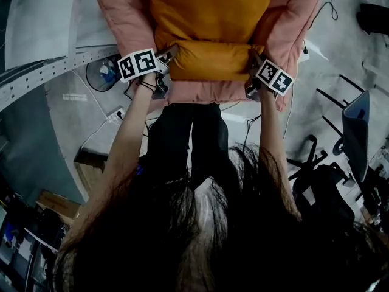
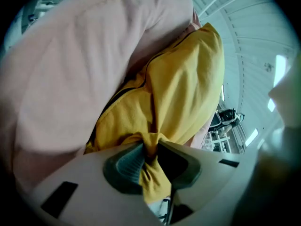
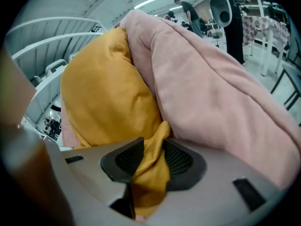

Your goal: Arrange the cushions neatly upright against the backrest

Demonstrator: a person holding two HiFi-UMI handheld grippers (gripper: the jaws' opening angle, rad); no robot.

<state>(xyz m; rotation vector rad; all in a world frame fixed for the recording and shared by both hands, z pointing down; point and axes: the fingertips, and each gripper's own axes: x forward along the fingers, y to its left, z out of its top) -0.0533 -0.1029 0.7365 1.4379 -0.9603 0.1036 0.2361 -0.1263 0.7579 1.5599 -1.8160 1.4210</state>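
A yellow cushion (image 1: 209, 17) lies against the pink padded seat (image 1: 121, 11), its near edge bulging over the seat's front. In the head view my left gripper (image 1: 165, 62) is at the cushion's near left corner and my right gripper (image 1: 252, 66) at its near right corner. The left gripper view shows the left gripper (image 2: 149, 157) shut on a bunched fold of the yellow cushion (image 2: 183, 88), with pink padding (image 2: 70, 65) to its left. In the right gripper view the right gripper (image 3: 153, 154) has a looser fold of the yellow cushion (image 3: 103, 93) filling its jaws, with pink padding (image 3: 211, 98) on the right.
The person stands close to the seat's front, dark trouser legs (image 1: 182, 139) below it. A small fan (image 1: 103, 73) and cables lie on the floor at left, with a cardboard box (image 1: 91, 163) nearer. An office chair (image 1: 316, 163) and a dark panel (image 1: 355, 132) stand at right.
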